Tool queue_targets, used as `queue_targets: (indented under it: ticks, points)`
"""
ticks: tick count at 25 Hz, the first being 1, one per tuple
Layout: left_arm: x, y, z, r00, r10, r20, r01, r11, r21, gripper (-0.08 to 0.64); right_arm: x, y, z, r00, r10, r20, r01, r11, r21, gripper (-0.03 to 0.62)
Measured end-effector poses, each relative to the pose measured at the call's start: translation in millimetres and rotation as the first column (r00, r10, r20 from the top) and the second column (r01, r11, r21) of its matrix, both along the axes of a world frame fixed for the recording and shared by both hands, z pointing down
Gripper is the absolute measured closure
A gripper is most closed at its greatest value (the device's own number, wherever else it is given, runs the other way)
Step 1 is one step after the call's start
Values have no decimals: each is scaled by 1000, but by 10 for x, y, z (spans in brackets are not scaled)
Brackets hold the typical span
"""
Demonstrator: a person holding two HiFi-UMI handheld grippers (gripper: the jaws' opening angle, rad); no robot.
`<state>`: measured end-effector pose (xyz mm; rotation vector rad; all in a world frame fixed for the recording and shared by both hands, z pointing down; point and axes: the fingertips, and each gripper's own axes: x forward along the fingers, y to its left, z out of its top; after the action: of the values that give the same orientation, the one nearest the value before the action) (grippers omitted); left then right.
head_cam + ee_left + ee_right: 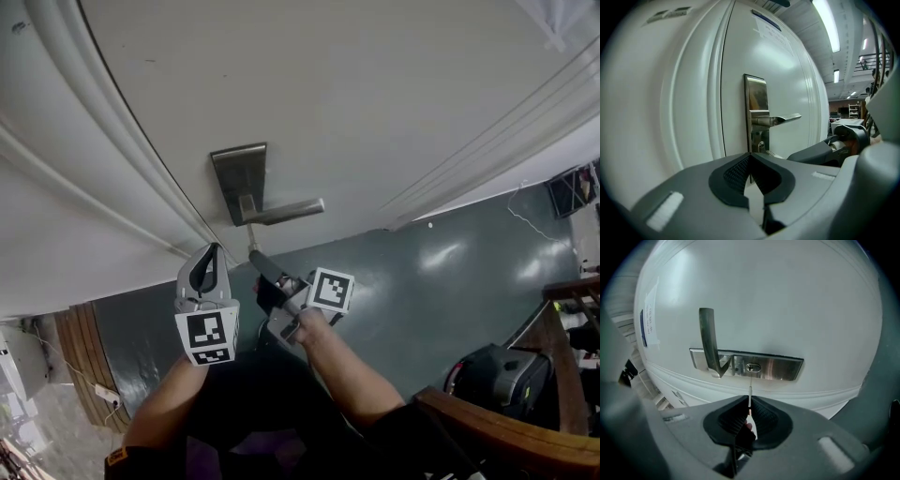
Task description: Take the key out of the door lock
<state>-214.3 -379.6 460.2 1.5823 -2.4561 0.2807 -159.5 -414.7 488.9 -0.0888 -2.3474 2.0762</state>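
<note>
Holding key (pixel 750 397) | key: long axis square to lock plate (pixel 780 368), blade toward the plate's keyhole (pixel 752 367), tip at the hole, in or out unclear | right tongs (pixel 749 409): narrow, pinching key's head end | left tongs (pixel 750 157): closed together, empty, near lock plate, not touching

Seen from above, a white door (pixel 375 94) carries a metal lock plate (pixel 236 173) with a lever handle (pixel 291 210). The right gripper (pixel 255 255) points at the plate, a thin key (pixel 250 243) at its tip. The left gripper (pixel 214 251) hovers just beside it, above a dark green floor (pixel 422 281).
</note>
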Motion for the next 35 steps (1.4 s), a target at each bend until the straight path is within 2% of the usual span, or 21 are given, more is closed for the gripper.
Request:
queue_targets:
  ticks: [11,21,27,35]
  points:
    - [280,125,-48,992,124,-39,-123,992,24,541,441,262,-176,991,132,3,-132,991,28,577]
    - [372,641,-209,959,283,-22,-281,958,65,541,552,838,-352,961,276,16,-277,958,74,577]
    - [360,1319,-379,918,395,-21,-392,916,91,541,628,1492,-569,913,407,35,-408,907,101,577]
    - [757,2043,-472,826,563,-34,-555,823,121,541,1025,2308,-704,821,569,36,-569,814,116,577]
